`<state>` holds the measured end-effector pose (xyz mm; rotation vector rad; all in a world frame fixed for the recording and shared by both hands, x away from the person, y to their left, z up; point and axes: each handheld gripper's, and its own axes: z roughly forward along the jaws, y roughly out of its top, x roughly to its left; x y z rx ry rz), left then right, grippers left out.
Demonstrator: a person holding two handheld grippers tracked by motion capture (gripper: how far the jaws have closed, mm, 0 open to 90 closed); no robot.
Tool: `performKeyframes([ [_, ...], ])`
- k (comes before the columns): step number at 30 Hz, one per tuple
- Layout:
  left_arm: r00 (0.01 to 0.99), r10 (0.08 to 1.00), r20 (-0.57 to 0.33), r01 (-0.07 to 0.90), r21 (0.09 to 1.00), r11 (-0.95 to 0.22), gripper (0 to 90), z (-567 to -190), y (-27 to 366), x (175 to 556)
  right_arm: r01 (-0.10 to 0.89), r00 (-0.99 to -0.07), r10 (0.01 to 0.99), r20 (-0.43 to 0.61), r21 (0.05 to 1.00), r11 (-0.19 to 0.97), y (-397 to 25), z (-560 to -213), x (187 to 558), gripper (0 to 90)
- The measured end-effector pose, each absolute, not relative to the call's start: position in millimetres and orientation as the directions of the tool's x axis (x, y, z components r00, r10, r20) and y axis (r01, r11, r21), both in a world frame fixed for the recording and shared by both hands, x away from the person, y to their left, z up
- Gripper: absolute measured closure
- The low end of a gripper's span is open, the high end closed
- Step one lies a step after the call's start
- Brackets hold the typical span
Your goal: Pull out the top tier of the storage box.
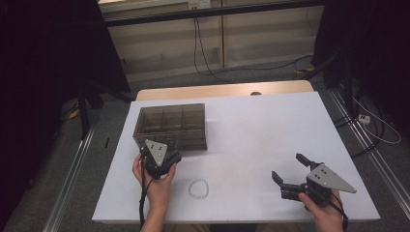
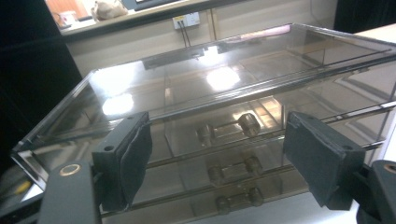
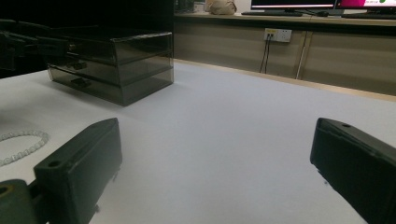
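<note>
The left gripper (image 1: 170, 145) hovered right at the front face of the drawer box (image 1: 171, 125), its jaws spread apart and holding nothing. In the left gripper view the two black pads (image 2: 133, 161) stood one to each side of the drawer fronts, with the top handle (image 2: 229, 128) between them and a little farther in; the pads touched neither the handle nor the box, as far as could be told.

The drawer box sat on the left half of the white table (image 1: 256, 140), towards its far edge. It was a smoky, see-through case with its long axis running across the table from left to right. Its drawer fronts faced the person's side, so the three small handles, stacked one above the other, pointed straight at the left gripper. All three drawers looked shut.

The right gripper (image 1: 290, 168) rested low over the near right part of the table, well apart from the box, with its jaws wide open and empty. It pointed leftwards across the table; in the right gripper view the box (image 3: 112, 65) stood far off to the upper left.

A white bead bracelet (image 1: 198, 188) lay flat on the table near the front edge, between the two grippers and closer to the left hand (image 1: 157, 186).
</note>
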<state>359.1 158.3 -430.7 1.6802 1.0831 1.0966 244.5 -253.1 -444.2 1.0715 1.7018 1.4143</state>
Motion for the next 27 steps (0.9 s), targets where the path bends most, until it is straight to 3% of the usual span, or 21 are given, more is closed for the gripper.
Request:
performKeyframes([
  [27,0.251,0.742,0.621,0.09,0.749,-0.657,30.5,-435.6,146.4,354.4,0.176,-0.436,0.9,0.01,0.982,0.074,-253.2,-444.2,244.7,1.6],
])
